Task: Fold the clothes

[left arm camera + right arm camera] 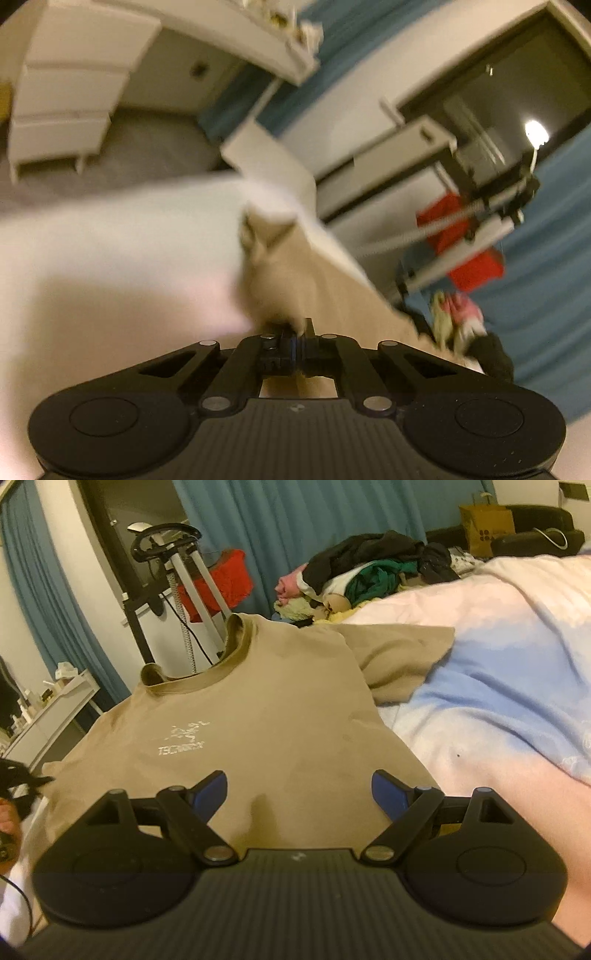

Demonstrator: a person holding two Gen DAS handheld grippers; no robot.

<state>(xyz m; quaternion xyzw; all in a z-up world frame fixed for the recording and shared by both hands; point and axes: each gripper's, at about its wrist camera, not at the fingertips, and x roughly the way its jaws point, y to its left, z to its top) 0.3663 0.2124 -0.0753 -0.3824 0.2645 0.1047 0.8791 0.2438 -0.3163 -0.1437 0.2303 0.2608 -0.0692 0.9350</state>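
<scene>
Left tongs (295,328) pinch tan T-shirt (258,731); chest print partly blurred, unreadable

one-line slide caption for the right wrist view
Open right gripper hovers over a tan t-shirt spread on the bed.

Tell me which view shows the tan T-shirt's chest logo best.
The right wrist view: the tan T-shirt lies spread face up on the bed, its white chest logo unobstructed. The left wrist view is blurred and shows only bunched tan cloth at the closed fingers, no logo.
</scene>
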